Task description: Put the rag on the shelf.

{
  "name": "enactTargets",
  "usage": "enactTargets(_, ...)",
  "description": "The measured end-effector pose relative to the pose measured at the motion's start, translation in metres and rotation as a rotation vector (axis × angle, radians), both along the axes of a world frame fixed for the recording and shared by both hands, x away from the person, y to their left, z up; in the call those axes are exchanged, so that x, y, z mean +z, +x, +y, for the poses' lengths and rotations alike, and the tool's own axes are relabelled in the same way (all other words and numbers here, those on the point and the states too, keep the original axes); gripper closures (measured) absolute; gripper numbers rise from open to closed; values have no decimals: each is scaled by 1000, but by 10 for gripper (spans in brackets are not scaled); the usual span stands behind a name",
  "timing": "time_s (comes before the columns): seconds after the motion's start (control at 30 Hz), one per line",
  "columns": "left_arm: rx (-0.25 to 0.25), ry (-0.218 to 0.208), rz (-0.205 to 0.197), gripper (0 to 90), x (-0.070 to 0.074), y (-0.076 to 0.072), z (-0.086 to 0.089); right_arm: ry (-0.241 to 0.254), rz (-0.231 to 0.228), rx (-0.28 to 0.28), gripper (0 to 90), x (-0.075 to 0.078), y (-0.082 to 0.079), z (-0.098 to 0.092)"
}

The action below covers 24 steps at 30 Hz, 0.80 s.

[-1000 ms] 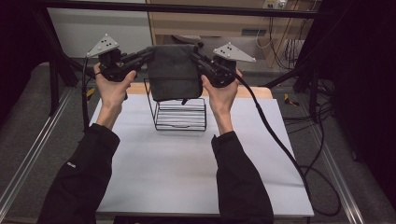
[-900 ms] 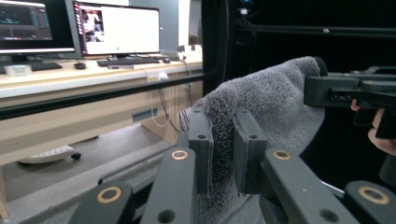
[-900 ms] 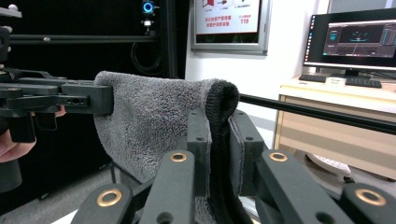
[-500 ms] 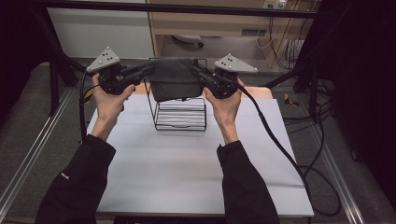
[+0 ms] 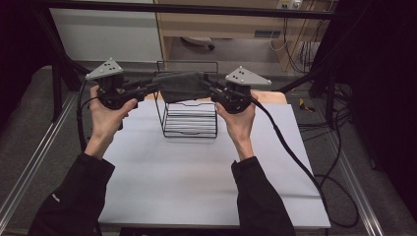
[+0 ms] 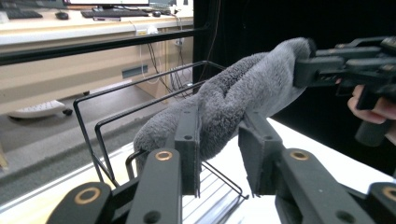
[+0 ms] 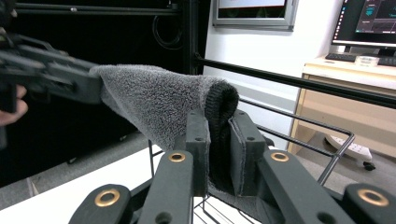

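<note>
The grey towel (image 5: 181, 86) hangs stretched between the two tools above the black wire rack (image 5: 189, 129), at 12 o'clock on the desk (image 5: 187, 182), so the carrying looks done and lowering it into the rack is left. The right tool (image 7: 218, 140) is clamped on one end; the left tool (image 6: 219, 140) has just been opening, its jaws apart with the towel's other end loose between them. The white desk is otherwise bare, in a dim room with a pale wooden counter (image 5: 236, 22), monitors (image 7: 369, 21) and loose cables (image 5: 314, 123) behind.
</note>
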<state>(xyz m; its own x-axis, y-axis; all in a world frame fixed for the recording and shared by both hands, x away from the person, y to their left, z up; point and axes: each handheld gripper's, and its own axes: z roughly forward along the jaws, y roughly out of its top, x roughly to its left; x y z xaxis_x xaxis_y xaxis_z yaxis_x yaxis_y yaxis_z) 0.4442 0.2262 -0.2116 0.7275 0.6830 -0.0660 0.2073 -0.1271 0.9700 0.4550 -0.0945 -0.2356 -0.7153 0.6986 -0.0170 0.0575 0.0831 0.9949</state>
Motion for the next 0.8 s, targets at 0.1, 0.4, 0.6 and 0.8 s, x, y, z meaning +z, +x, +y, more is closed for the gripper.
enactTargets(0.1,9,-29,-6,698,9,-3,5,-2,0,0,798,-2,-1,0)
enactTargets(0.4,8,17,105,837,11,10,-5,-31,-14,2,789,-6,-6,1)
enactTargets(0.6,-28,45,138,891,0,7,-9,-59,-7,20,745,-11,-9,-1)
enactTargets(0.8,-36,68,160,898,-12,6,-9,-78,11,37,653,-10,-15,-5)
